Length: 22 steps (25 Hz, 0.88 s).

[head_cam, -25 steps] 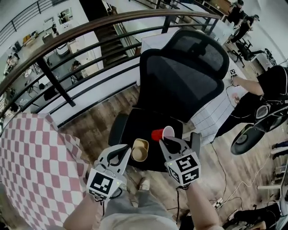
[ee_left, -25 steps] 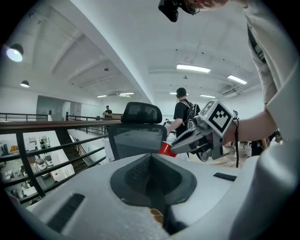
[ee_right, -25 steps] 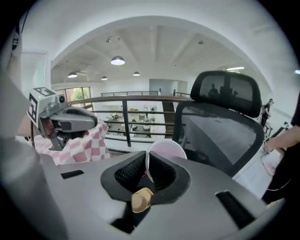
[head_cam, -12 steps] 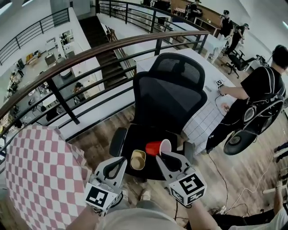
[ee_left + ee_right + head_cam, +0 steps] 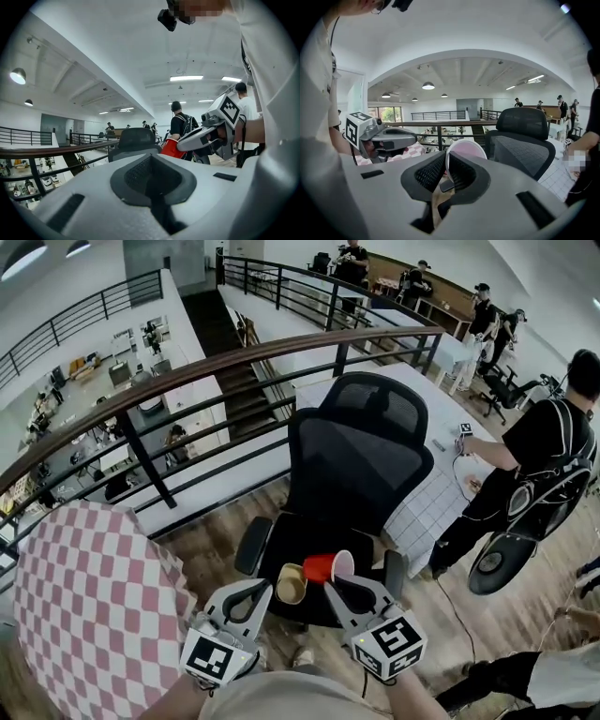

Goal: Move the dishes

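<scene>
We see the right gripper [image 5: 349,589] pinching the red cup [image 5: 321,568] by its rim, probably because the thin wall fits; left gripper [image 5: 251,598] at its 8 o'clock, jaws together, empty.

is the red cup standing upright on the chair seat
No, the right tool grips the red cup by its rim, and the cup is tipped on its side.

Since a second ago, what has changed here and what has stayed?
The head view has lifted and drawn back from the office chair; both grippers sit lower in it. Nothing taken or released: the right gripper still pinches the red cup, the left gripper stays shut and empty, the tan bowl stays on the seat.
</scene>
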Motion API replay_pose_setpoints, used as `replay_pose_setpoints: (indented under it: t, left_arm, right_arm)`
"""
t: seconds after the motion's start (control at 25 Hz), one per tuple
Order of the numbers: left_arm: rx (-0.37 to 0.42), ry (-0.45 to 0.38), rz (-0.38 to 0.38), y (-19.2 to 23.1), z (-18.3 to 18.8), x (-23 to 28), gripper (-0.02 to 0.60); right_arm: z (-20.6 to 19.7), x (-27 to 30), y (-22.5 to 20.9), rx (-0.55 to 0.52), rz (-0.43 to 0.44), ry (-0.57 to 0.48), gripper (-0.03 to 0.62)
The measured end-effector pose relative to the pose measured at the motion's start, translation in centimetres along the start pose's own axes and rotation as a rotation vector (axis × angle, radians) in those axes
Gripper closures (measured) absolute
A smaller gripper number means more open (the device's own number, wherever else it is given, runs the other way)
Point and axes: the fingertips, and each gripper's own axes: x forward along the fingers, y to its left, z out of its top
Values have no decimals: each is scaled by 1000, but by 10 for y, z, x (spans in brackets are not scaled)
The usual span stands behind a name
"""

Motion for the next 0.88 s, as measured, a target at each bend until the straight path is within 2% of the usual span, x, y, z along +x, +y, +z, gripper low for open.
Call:
replay_pose_setpoints:
  t: [0.16, 0.36, 0.56, 0.68, 0.88]
  left_arm:
    - [-8, -7, 20, 5, 4, -6, 566]
    - [29, -1, 93, 25, 6, -19, 566]
    - [-49, 27, 287, 66, 7, -70, 566]
    - [-19, 40, 413, 90, -5, -109, 566]
    - [-59, 90, 617, 125, -22, -181, 566]
  right_arm:
    - [4, 4, 3, -14, 4, -1, 559]
    - [23, 22, 12, -79, 75, -23, 559]
    - [48, 68, 63, -184, 257, -52, 559]
    - [59, 95, 104, -264, 378, -62, 559]
    - [75, 135, 186, -390, 574, -75, 559]
